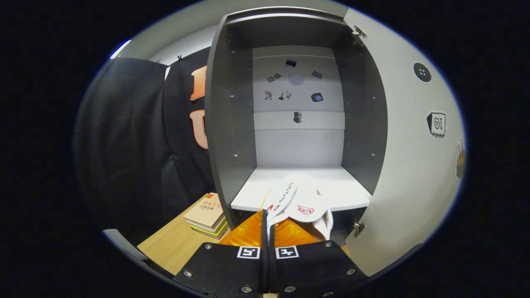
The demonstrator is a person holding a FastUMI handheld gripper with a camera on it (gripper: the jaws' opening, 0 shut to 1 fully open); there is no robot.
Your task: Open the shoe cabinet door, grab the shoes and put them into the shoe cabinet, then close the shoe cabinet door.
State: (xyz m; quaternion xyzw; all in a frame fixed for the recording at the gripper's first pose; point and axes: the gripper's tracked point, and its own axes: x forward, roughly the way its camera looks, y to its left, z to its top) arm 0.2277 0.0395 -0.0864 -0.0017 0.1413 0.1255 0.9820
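Gripper (268, 223) fingers were clamped on the white shoe (301, 203), resting on the open cabinet's shelf (343, 186)

The gripper's (267, 223) 2 fingers sit pressed nearly together, and their tips are lost behind the shoes (300, 203) just ahead, so the grip itself cannot be made out. The shoes overlap each other; whether there are 2 is unclear, and their heels are covered by the fingers. The red mark on the upper shoe is too small to make out. Beyond the shoes, small dark stickers (290, 82) on the cabinet's (230, 124) back wall are too small to identify. To the left of the fingers, the books (207, 215) are partly hidden by the cabinet's side.
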